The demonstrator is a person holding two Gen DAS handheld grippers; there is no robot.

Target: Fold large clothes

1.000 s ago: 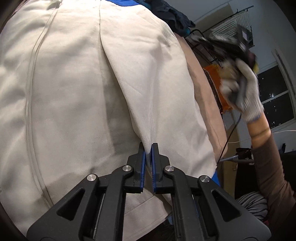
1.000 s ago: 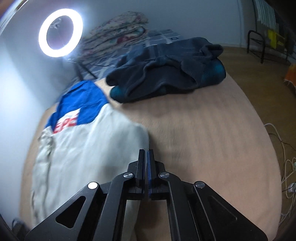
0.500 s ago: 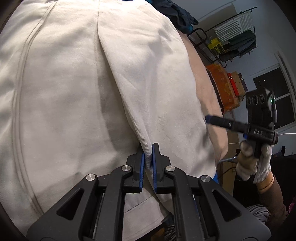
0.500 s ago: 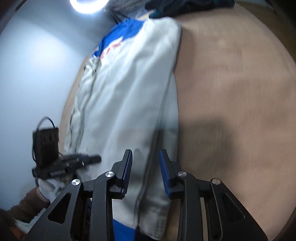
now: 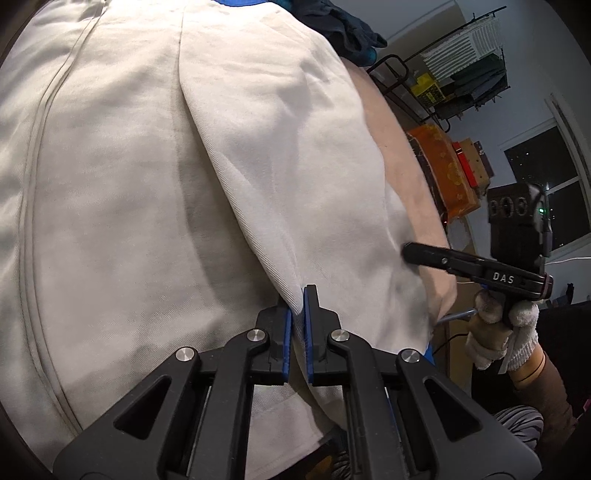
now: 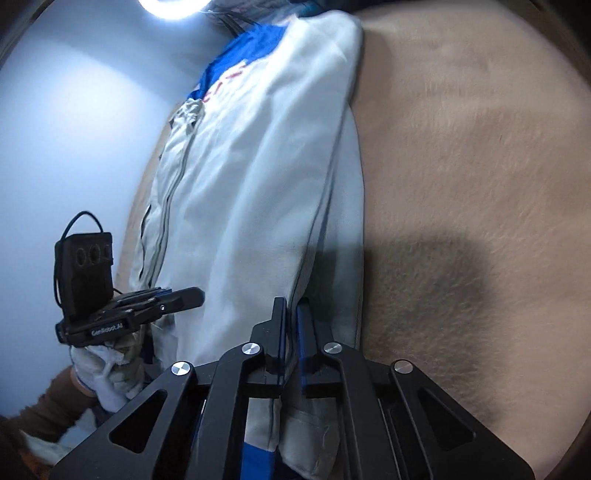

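Note:
A cream jacket (image 5: pixel 147 184) with a blue yoke lies flat on the beige bed cover (image 6: pixel 480 184). My left gripper (image 5: pixel 297 299) is shut on a raised fold of the jacket near its hem. In the right wrist view the same jacket (image 6: pixel 258 166) runs up the middle. There my right gripper (image 6: pixel 291 310) is shut on the jacket's right side edge near the hem, with cloth pinched between its pads. The right gripper (image 5: pixel 408 253) also shows side-on in the left wrist view, at the jacket's edge. A gloved hand (image 5: pixel 498 332) holds it. The left gripper (image 6: pixel 197 295) shows at the lower left.
A heap of dark blue clothes (image 5: pixel 343 26) lies beyond the jacket's collar. A drying rack (image 5: pixel 465 66), an orange box (image 5: pixel 439 173) and a dark window (image 5: pixel 546 184) stand off the bed's right side. A ring light (image 6: pixel 173 5) glows by the wall.
The right gripper swung down from over the bed to the jacket's right edge, opened, then closed on the cloth there. The left gripper kept its hold and stayed put.

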